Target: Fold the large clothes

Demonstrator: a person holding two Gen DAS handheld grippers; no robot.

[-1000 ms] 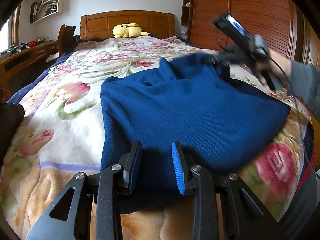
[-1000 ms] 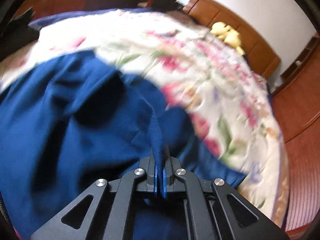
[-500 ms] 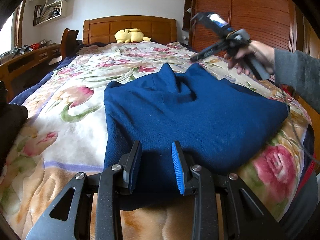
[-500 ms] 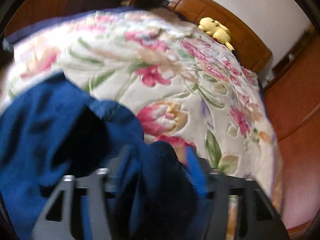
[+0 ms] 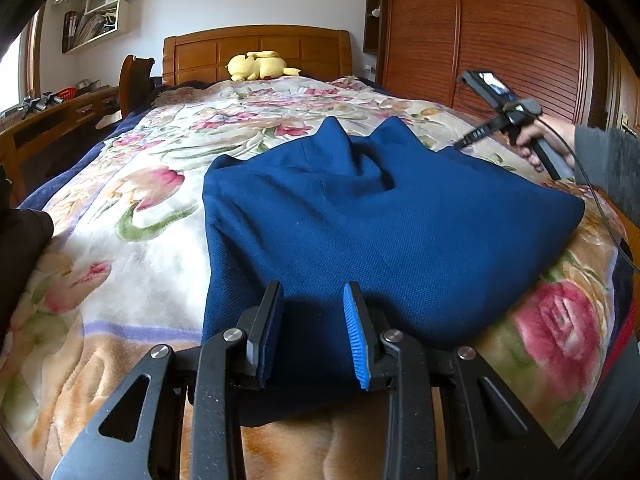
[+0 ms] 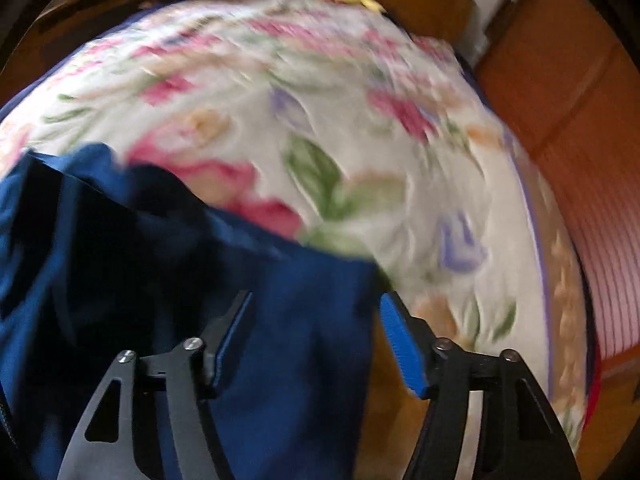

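A dark blue garment (image 5: 380,220) lies folded on the floral blanket (image 5: 140,208) of the bed. My left gripper (image 5: 314,300) is open, low over the garment's near edge, with nothing between its fingers. My right gripper (image 6: 316,308) is open and empty above the garment's right side (image 6: 260,340); that view is blurred. In the left wrist view the right gripper (image 5: 460,146) hangs off the garment's far right corner, held by a hand.
A yellow plush toy (image 5: 258,66) rests at the wooden headboard (image 5: 256,46). A wooden wardrobe (image 5: 500,32) stands along the right of the bed. A desk (image 5: 52,120) and chair (image 5: 136,80) stand on the left. A dark object (image 5: 20,236) sits at the left edge.
My right gripper let go of the blue fabric it pinched, opened, and drew away to the right of the garment. The released fabric dropped flat. My left gripper stayed put, open.
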